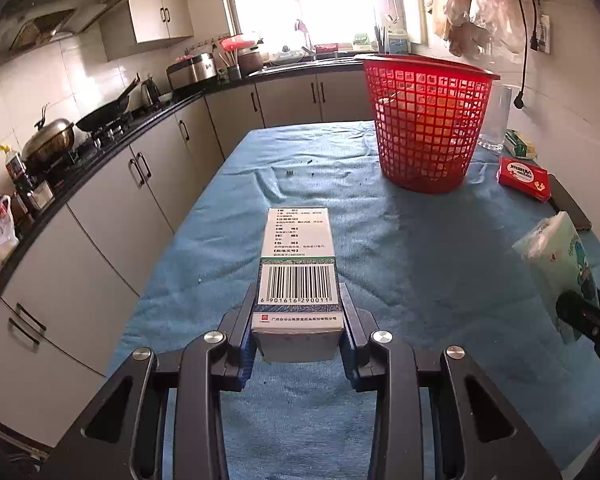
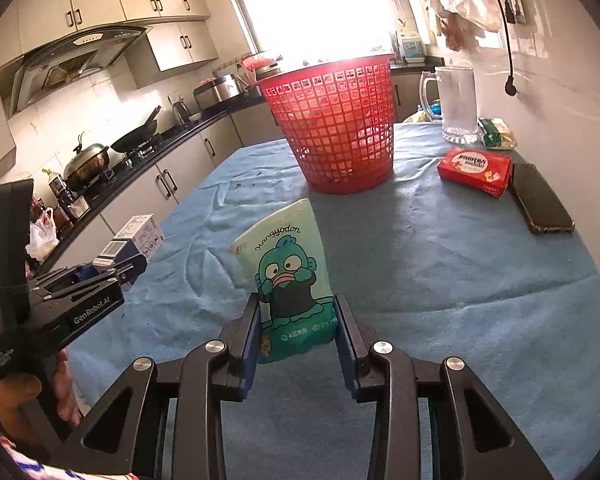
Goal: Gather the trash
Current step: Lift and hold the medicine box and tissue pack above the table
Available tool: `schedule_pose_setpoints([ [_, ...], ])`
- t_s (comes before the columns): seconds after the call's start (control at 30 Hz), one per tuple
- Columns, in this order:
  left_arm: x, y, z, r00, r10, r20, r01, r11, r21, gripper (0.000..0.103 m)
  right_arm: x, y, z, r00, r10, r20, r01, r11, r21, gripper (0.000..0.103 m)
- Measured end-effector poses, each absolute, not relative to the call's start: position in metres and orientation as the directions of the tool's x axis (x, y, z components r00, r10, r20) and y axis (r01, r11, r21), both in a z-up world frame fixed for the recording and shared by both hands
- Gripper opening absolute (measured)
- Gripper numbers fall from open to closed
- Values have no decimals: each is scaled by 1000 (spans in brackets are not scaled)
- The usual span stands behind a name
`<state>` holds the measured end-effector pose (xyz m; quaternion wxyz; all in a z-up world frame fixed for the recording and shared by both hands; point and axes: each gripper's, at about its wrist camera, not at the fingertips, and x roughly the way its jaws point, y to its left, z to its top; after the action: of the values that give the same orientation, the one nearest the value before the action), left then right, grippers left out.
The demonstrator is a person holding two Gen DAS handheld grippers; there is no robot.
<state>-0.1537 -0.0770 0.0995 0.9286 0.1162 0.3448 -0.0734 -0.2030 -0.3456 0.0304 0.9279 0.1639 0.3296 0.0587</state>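
My left gripper (image 1: 299, 322) is shut on a white medicine box (image 1: 298, 268) with a barcode, held above the blue tablecloth (image 1: 400, 240). The box also shows in the right wrist view (image 2: 134, 240). My right gripper (image 2: 297, 322) is shut on a green tissue pack (image 2: 288, 276) with a cartoon fish, also visible at the right edge of the left wrist view (image 1: 560, 264). A red mesh basket (image 1: 426, 124) stands upright at the far side of the table, ahead of both grippers; it also shows in the right wrist view (image 2: 334, 124).
A red box (image 2: 474, 170), a black phone (image 2: 540, 200), a glass mug (image 2: 456, 104) and a green packet (image 2: 498, 134) lie along the table's right side by the wall. Kitchen counter with stove and pots (image 1: 56, 140) runs along the left.
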Motion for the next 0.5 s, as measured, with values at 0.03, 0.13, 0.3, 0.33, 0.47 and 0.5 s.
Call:
schedule_pose_setpoints([
  [0.03, -155, -78, 102, 756, -56, -652, 217, 961, 170, 33, -203, -347, 32, 778, 213, -591, -3, 942, 336, 37],
  [0.13, -156, -81, 108, 765, -59, -641, 222, 959, 177, 33, -202, -355, 37, 785, 200, -586, -3, 948, 319, 37],
  [0.3, -150, -88, 117, 775, -64, -629, 243, 948, 204, 33, -202, -368, 44, 798, 191, -572, 0, 949, 316, 37],
  [0.33, -149, -90, 119, 779, -61, -624, 246, 945, 214, 33, -202, -371, 46, 799, 192, -570, 0, 948, 319, 37],
  [0.47, -143, -95, 128, 779, -86, -622, 279, 935, 219, 33, -200, -381, 51, 803, 204, -560, -3, 941, 338, 37],
  [0.5, -141, -96, 130, 775, -97, -624, 289, 933, 213, 33, -200, -383, 52, 804, 203, -558, -4, 941, 337, 37],
])
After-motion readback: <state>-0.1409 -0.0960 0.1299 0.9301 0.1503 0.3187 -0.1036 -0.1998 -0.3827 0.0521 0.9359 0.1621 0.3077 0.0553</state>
